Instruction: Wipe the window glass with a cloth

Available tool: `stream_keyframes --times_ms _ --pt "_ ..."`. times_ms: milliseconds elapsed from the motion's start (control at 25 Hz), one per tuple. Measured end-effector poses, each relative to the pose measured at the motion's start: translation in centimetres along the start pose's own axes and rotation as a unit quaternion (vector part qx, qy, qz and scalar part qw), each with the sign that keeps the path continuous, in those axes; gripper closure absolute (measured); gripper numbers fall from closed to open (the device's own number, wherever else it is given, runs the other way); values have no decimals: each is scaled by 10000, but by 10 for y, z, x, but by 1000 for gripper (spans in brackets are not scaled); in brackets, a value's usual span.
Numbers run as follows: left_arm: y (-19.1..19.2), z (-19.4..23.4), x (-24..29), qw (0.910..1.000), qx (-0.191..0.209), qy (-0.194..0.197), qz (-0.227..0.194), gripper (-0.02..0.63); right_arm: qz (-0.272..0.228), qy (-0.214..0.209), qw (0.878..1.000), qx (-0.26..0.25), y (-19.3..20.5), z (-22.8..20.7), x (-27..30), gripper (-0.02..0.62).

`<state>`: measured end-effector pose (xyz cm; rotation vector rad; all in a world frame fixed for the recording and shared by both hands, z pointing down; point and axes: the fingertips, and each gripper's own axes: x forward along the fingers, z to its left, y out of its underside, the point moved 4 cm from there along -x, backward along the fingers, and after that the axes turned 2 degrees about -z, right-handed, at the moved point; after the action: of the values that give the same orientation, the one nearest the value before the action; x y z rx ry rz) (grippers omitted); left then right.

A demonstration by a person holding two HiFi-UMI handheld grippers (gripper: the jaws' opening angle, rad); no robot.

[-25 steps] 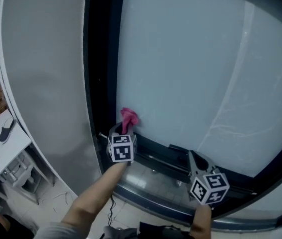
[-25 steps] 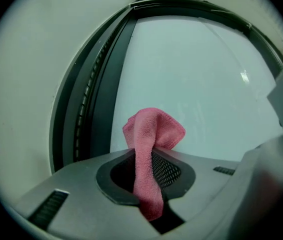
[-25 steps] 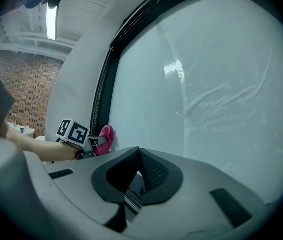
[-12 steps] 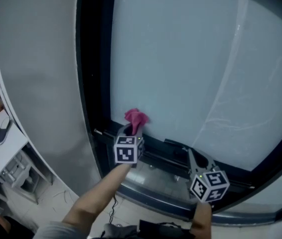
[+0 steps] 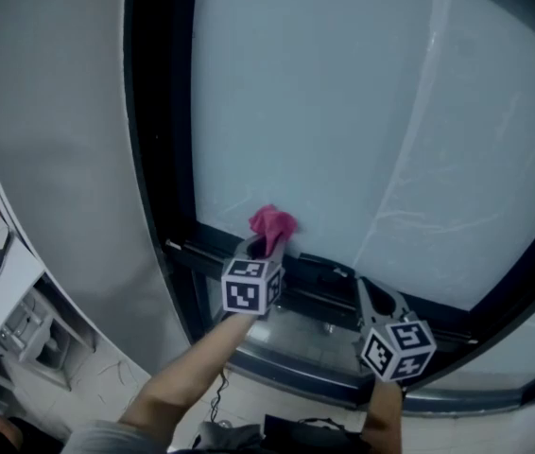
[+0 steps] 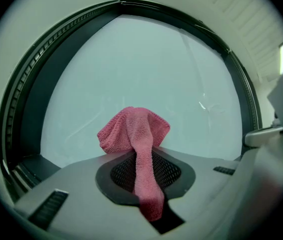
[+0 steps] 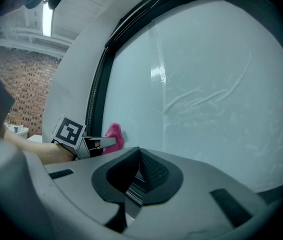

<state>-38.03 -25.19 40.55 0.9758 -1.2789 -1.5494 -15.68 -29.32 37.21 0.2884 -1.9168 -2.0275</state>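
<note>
We are moving the crumpled pink terry cloth (image 5: 273,223), pinched between the jaws of the left gripper (image 5: 267,247), rightward along the bottom edge of the pale frosted window glass (image 5: 362,112). It is now sitting further from the dark vertical frame post (image 5: 159,130) than a second ago, so we are judging the lower-left corner wiped and most of the pane still to do. The right gripper (image 5: 370,299) is idling with its jaws pressed together on nothing, low by the dark bottom rail (image 5: 319,280) and close to the cloth's rightward path, so it is probably the nearest obstruction.
</note>
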Motion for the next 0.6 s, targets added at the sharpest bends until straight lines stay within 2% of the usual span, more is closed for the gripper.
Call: stream_keyframes --times_ms 280,480,600 --pt "-13 -30 0 9990 69 403 -188 540 5 104 9999 16 2 -4 -11 595" --pt "-29 -57 0 9965 269 664 -425 540 19 214 9998 25 2 -8 -20 595" --pt "-32 -75 2 9954 230 808 -461 540 28 285 9996 13 3 -13 -28 595"
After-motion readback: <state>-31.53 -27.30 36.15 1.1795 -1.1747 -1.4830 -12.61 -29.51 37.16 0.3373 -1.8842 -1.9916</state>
